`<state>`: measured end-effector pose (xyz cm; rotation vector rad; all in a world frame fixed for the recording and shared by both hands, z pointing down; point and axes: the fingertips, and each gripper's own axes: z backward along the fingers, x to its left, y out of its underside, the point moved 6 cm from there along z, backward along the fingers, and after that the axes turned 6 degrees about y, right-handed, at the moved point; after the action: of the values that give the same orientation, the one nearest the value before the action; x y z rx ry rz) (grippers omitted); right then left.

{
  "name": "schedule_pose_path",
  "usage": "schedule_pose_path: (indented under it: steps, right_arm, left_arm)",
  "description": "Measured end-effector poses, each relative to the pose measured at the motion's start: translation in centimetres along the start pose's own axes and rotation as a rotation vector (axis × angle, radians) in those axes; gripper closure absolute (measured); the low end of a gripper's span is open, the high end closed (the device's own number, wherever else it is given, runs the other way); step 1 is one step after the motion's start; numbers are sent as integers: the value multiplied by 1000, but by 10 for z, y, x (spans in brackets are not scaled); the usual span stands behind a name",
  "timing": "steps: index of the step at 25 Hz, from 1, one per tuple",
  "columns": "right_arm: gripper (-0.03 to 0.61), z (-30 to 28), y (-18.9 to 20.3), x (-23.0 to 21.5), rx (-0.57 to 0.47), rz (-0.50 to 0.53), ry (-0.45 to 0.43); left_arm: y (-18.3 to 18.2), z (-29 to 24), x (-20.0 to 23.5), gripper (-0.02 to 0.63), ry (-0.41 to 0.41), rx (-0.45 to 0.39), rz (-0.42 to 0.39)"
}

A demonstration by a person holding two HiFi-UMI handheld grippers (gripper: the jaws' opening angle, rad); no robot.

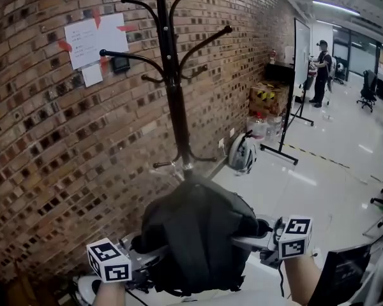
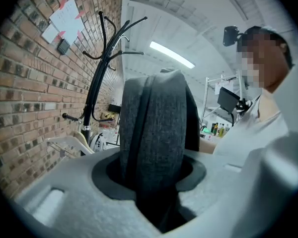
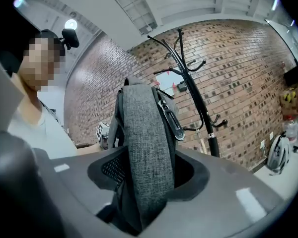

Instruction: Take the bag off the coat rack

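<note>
**Left to right.** The left gripper point(image 1: 147, 259), jaws part-way closed, is pinching one edge of the bag point(image 1: 198, 234). The right gripper point(image 1: 263, 238), jaws likewise part-way closed, is pinching the opposite edge. The bag is hanging between them, low and clear of the coat rack point(image 1: 172, 94).

To finish well, both grips should probably be drawing back level and evenly, so the slack body is not swinging into the pole.

**Materials.** The brick wall point(image 1: 45, 145) is showing rough courses. The rack's slim, curved black hooks are standing bare. The bag is presenting thick, soft, heathered grey weave and is carrying a dark glossy zipper pull point(image 3: 175, 122).
</note>
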<state>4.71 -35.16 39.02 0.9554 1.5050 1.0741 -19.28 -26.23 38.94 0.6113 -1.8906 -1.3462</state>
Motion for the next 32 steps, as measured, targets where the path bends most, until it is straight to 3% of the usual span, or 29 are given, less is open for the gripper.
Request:
schedule_pose_path:
  steps: [9, 14, 23, 32]
  right_arm:
    - [364, 20, 28, 88, -28, 20, 2]
    - [359, 25, 51, 166, -50, 23, 22]
    - [357, 37, 108, 296, -28, -40, 50]
    - [357, 57, 140, 367, -48, -48, 86]
  left_arm:
    - [37, 48, -65, 449, 21, -33, -14]
    - [58, 102, -118, 449, 19, -19, -38]
    - [119, 188, -209, 449, 19, 18, 7]
    - [149, 223, -263, 449, 42, 35, -8]
